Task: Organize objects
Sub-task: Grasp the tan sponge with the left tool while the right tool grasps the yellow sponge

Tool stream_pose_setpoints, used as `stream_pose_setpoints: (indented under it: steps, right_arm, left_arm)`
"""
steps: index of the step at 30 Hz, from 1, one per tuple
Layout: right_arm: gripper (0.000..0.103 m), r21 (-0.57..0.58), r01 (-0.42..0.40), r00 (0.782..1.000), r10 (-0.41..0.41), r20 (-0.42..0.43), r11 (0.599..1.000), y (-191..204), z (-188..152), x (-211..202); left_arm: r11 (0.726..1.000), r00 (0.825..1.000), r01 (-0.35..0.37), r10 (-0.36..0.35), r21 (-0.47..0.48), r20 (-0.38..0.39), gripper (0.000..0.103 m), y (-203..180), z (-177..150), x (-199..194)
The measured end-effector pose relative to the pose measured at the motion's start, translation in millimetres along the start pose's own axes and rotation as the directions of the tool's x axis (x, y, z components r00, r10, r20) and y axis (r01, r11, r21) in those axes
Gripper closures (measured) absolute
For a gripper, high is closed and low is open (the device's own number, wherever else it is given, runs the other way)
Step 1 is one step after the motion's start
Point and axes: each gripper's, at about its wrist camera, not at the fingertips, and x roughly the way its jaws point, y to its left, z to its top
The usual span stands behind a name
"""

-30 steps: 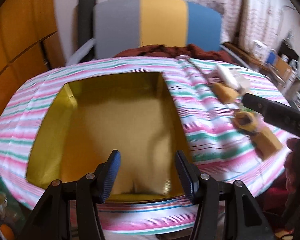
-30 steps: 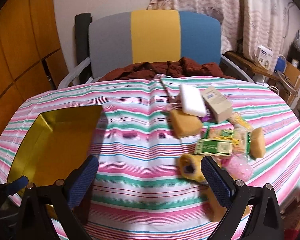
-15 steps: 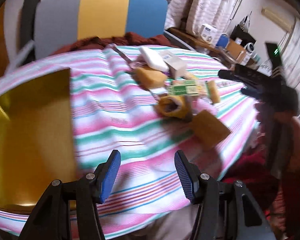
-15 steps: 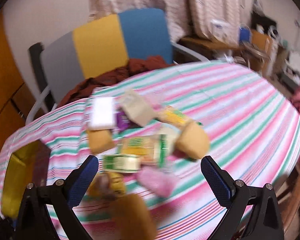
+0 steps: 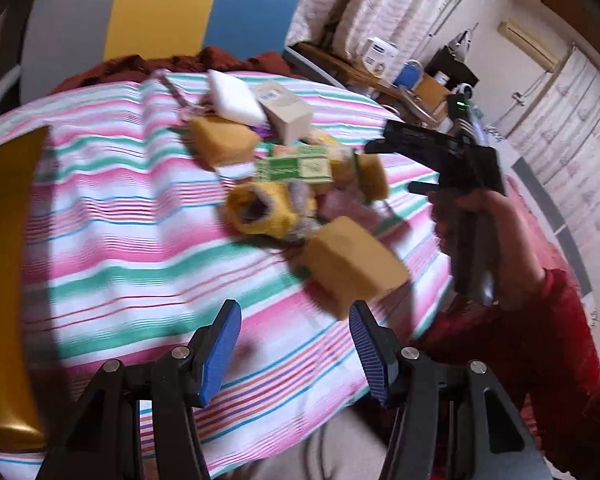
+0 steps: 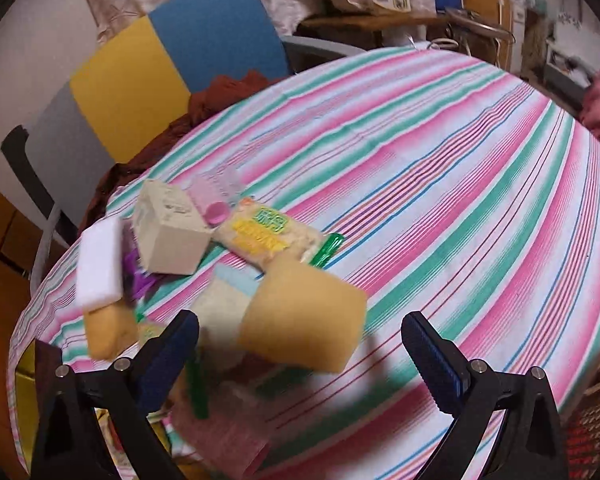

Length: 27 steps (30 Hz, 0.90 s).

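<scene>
While its blue-padded jaws stand apart with nothing between them, the left gripper (image 5: 294,344) hangs over the near edge of a striped tablecloth (image 5: 112,240), angled down toward a heap of small items. Nearest its fingers lies a tan sponge (image 5: 352,266), just beyond the right-hand pad and not touched by it. Behind that sits a yellow sock (image 5: 260,210), rolled with its opening facing the camera, then a green carton (image 5: 296,168), a second sponge (image 5: 222,142), a beige box (image 5: 286,110) and a white block (image 5: 234,98) at the far end of the heap. A gold tray (image 5: 4,280) lies at the left edge, well apart from the heap. To the right, a hand (image 5: 496,232) in a red sleeve (image 5: 540,352) grips the black handle of the other tool.

The right gripper (image 6: 300,354) is spread wide over the same heap, seen from the other side, its pads clear of everything. A third sponge (image 6: 304,316) lies between and just beyond its fingers, blurred. Past it are a snack packet (image 6: 266,236), a pink bottle (image 6: 212,196) on its side, the beige box (image 6: 168,232) and the white block (image 6: 100,266). The right half of the cloth is bare. A chair (image 6: 160,64) with grey, yellow and blue panels stands at the far side, a dark red cloth (image 6: 220,92) on its seat.
</scene>
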Motion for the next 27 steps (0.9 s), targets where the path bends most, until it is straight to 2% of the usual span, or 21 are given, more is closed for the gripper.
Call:
stream_pose_setpoints:
  steps: [2, 5, 6, 11, 15, 18, 21, 24, 26, 27]
  right_arm:
    - [0.009, 0.017, -0.009, 1.0, 0.009, -0.024, 1.0, -2.9, 3.7, 8.6]
    - [0.028, 0.042, -0.016, 0.997, 0.019, -0.07, 0.999, -7.8, 7.1, 21.8]
    - [0.032, 0.039, -0.019, 0.996, 0.022, -0.084, 0.999, -7.6, 6.5, 24.6]
    - [0.035, 0.021, -0.028, 0.997, 0.03, -0.077, 0.999, -6.4, 3.1, 19.9]
    - [0.035, 0.044, -0.031, 0.998, 0.033, -0.061, 0.999, -13.0, 1.6, 11.9]
    - [0.035, 0.045, -0.006, 1.0, 0.007, -0.02, 0.999, -14.8, 2.8, 3.5]
    - [0.035, 0.026, 0.01, 1.0, -0.01, 0.01, 1.0, -13.2, 5.5, -1.3]
    - [0.035, 0.008, 0.003, 1.0, -0.003, 0.011, 1.0, -9.8, 5.7, -1.7]
    - [0.035, -0.005, 0.006, 1.0, -0.006, 0.005, 1.0, -7.2, 5.2, 0.5]
    - [0.035, -0.017, 0.009, 1.0, -0.009, 0.002, 1.0, -5.5, 4.7, 0.9]
  left_arm:
    - [1.0, 1.0, 0.024, -0.024, 0.001, -0.018, 0.046, -8.8, 2.9, 9.7]
    - [0.999, 0.999, 0.038, -0.037, 0.037, -0.036, 0.046, -24.9, 7.2, 25.9]
    - [0.998, 0.998, 0.043, -0.041, 0.049, -0.044, 0.046, -30.3, 8.3, 31.1]
    - [0.994, 0.998, 0.017, -0.01, 0.111, -0.062, 0.036, -52.2, 10.6, 48.6]
    - [0.993, 0.999, 0.009, -0.004, 0.119, -0.043, 0.016, -57.9, 13.9, 56.4]
    - [0.99, 1.0, -0.023, 0.025, 0.136, -0.009, 0.012, -63.5, 19.4, 64.3]
    - [0.983, 0.998, -0.069, 0.068, 0.169, 0.014, 0.0, -69.2, 26.7, 75.8]
    - [0.98, 0.995, -0.098, 0.1, 0.174, -0.003, 0.001, -67.8, 27.5, 87.6]
    - [0.983, 0.995, -0.098, 0.102, 0.158, -0.018, 0.013, -59.8, 24.9, 93.6]
    - [0.987, 0.996, -0.078, 0.084, 0.139, -0.034, 0.025, -53.6, 20.0, 88.2]
